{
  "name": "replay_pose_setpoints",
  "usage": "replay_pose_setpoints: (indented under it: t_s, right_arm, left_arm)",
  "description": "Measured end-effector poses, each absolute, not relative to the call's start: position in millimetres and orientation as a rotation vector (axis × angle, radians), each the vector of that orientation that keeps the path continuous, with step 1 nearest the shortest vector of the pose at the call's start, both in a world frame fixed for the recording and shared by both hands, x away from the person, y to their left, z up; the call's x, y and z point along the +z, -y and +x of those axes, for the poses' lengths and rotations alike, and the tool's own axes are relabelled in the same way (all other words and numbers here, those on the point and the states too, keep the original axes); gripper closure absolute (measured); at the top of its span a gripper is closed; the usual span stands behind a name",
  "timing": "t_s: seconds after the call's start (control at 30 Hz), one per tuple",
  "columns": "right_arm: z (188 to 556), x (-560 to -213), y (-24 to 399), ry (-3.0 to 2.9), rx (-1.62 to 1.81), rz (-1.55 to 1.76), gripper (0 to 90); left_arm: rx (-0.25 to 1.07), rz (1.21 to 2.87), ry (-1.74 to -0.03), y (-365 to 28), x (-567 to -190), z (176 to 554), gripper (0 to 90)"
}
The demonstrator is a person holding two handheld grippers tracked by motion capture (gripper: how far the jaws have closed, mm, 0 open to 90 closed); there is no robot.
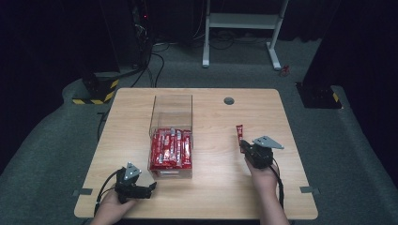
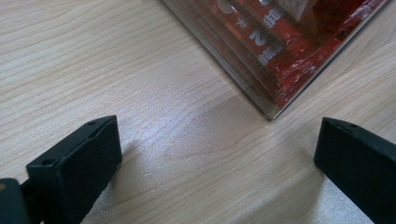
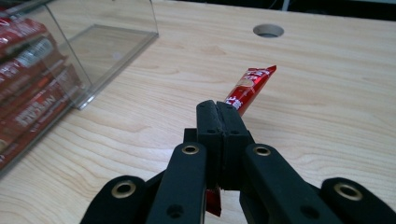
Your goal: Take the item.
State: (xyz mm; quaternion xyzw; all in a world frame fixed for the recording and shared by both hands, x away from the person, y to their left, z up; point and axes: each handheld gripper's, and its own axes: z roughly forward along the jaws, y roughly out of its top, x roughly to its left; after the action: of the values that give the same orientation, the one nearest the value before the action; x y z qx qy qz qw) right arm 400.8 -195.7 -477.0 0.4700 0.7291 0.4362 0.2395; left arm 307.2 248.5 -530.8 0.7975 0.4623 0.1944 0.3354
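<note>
- My left gripper (image 1: 149, 187) sits low on the tabletop (image 1: 211, 197), just off the near left corner of the clear box (image 1: 171, 136). Its fingers (image 2: 74, 163) are spread wide with nothing between them, only bare wood. I'd leave it parked there, ready to steady the box if it slides.
- The clear box is the landmark: red sachets (image 1: 171, 149) fill its near half, and its far half is bare.
- To the right of the box, well apart from it, my right gripper (image 1: 244, 151) has its fingers (image 3: 219, 122) clenched on one red sachet (image 3: 250, 86), gripped near its lower end so most of it sticks out beyond the tips, above the tabletop.
- I judge the step to be carrying this sachet: I'd keep the squeeze firm, move slowly since the long free end can swing, and keep that end clear of the box wall.
</note>
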Motion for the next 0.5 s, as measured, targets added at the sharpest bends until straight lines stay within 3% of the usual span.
replay_pose_setpoints:
  t_s: [0.5]
  right_arm:
    - [415,-501,202,-2.035,1.098,1.37,89.3]
  left_arm:
    - [0.506,2.081,-1.205,-249,-531,307,1.1]
